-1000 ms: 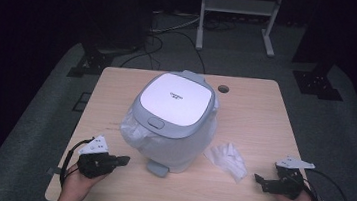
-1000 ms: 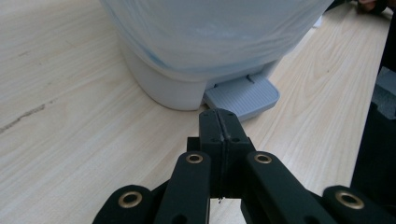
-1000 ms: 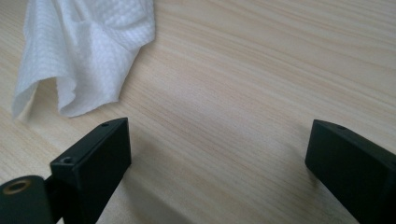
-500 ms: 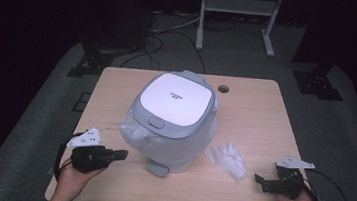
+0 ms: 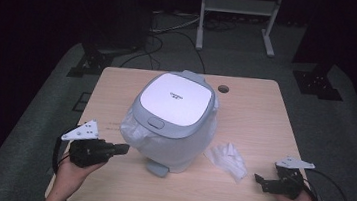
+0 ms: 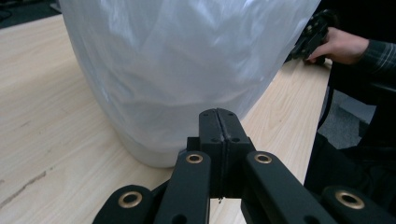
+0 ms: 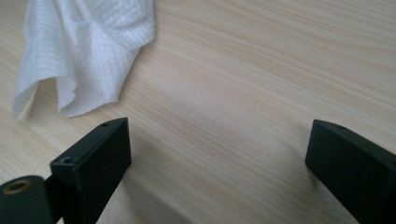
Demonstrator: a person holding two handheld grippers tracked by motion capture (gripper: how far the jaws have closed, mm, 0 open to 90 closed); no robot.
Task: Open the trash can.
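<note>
I have the left gripper (image 5: 122,149) low at the near left of the table (image 5: 256,103), jaws pressed flat together with nothing between them, their tips aimed rightward at the base of the rice cooker (image 5: 174,117). In the left gripper view the closed tips (image 6: 218,116) sit just in front of the cooker's lower wall (image 6: 177,70), near it, though I cannot tell whether they touch.

The cooker stands upright at the middle of the table, wrapped in a thin clear plastic bag (image 5: 135,131) that bunches around its lower body. Its white lid faces up, closed, and the lid's latch button (image 5: 155,124) faces the near left corner, so the front-to-back axis runs diagonally from near left to far right. A small grey tab (image 5: 158,168) pokes out at the foot on the near side.

My right gripper (image 5: 260,181) rests at the near right edge of the table, jaws spread wide and empty, pointing left. In the right gripper view the two jaws stand far apart over bare wood, with the crumpled white cloth (image 7: 84,46) lying just beyond the left jaw, not touching it. From above, that cloth (image 5: 228,158) lies between the cooker and the right gripper, close to the cooker's base.
</note>
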